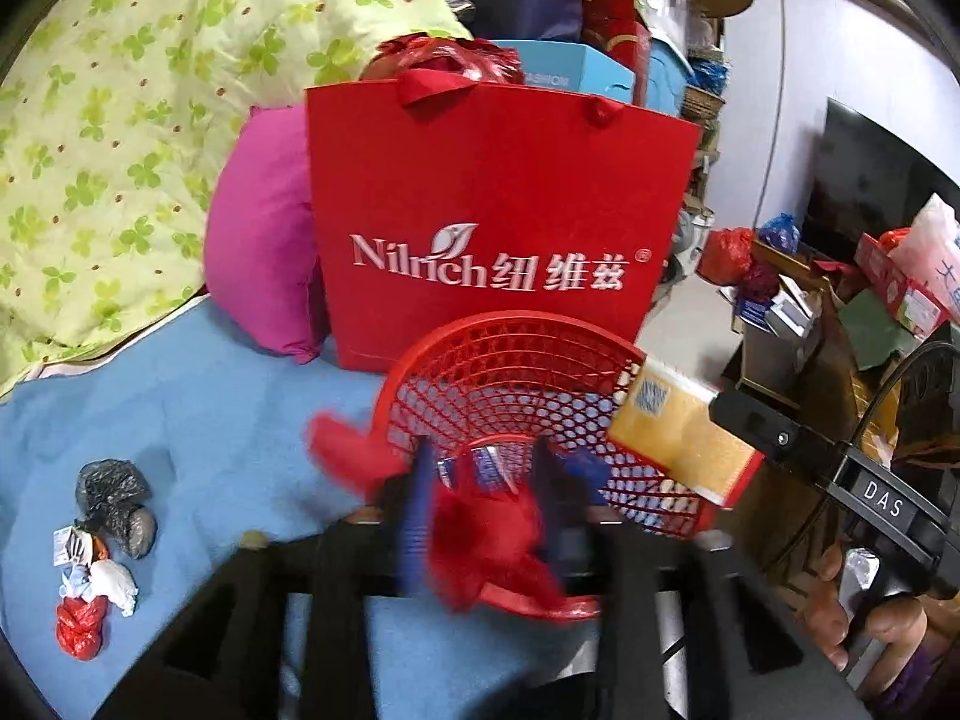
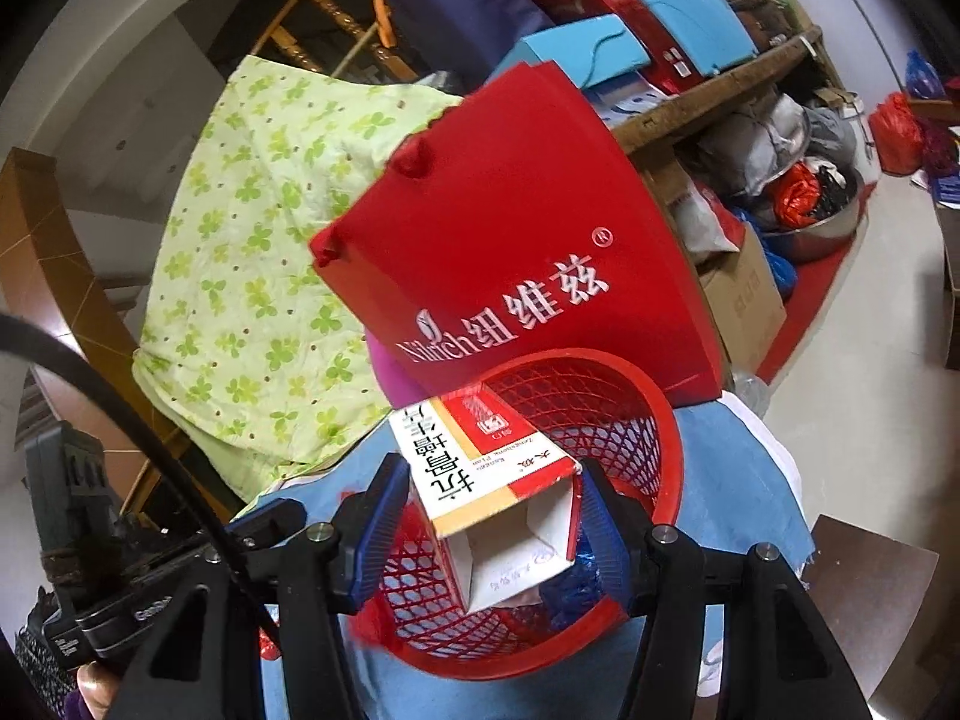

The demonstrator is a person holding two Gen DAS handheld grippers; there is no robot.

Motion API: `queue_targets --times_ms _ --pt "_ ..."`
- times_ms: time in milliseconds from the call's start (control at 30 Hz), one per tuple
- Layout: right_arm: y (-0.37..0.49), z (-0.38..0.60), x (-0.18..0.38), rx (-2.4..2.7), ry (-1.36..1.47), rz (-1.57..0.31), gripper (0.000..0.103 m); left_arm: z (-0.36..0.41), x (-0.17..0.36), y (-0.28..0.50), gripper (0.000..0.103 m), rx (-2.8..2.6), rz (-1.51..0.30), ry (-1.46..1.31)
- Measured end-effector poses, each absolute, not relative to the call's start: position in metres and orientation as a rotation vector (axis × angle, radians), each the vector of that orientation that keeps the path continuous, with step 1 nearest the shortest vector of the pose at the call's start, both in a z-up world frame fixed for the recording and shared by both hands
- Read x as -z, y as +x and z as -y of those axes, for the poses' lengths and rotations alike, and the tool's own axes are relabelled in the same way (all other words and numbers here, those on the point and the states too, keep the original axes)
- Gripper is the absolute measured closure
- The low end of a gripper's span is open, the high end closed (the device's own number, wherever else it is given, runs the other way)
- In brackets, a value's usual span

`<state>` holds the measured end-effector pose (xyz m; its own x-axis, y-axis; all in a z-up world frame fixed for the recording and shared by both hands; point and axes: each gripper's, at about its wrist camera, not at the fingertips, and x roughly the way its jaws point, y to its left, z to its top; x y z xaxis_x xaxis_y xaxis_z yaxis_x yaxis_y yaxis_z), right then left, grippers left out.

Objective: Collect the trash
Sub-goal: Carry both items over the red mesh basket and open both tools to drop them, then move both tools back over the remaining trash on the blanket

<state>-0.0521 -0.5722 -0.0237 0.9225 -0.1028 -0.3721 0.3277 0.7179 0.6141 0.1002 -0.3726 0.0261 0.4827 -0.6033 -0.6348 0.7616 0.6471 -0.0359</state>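
Note:
A red mesh basket (image 1: 516,321) (image 2: 675,456) stands on the blue bed sheet (image 1: 210,420). My left gripper (image 1: 485,462) is open over its near rim, and a crumpled red plastic bag (image 1: 492,546) sits blurred between the fingers. My right gripper (image 2: 492,471) is shut on a yellow, white and red carton (image 2: 480,480) (image 1: 678,438), which is tilted with its open end toward me over the basket's mouth. Blue wrappers (image 2: 570,588) lie inside the basket. On the sheet at far left lie a black bag (image 1: 114,498), a white wad (image 1: 114,585) and a red bag (image 1: 81,627).
A tall red paper bag (image 1: 498,210) (image 2: 528,276) stands right behind the basket, with a pink pillow (image 1: 264,240) and a green clover quilt (image 1: 120,120) to its left. Boxes and bags crowd the shelf (image 2: 720,96) and the floor (image 2: 810,198) at right.

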Motion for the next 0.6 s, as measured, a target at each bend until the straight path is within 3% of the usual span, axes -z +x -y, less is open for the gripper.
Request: queue_targets --times_ms 300,600 --pt "-0.042 0.557 0.019 0.204 0.708 -0.351 0.039 0.300 -0.008 0.103 0.043 0.731 -0.666 0.242" --pt "-0.028 0.471 -0.028 0.001 0.469 -0.255 0.039 0.163 0.035 0.118 0.043 0.404 -0.668 0.202"
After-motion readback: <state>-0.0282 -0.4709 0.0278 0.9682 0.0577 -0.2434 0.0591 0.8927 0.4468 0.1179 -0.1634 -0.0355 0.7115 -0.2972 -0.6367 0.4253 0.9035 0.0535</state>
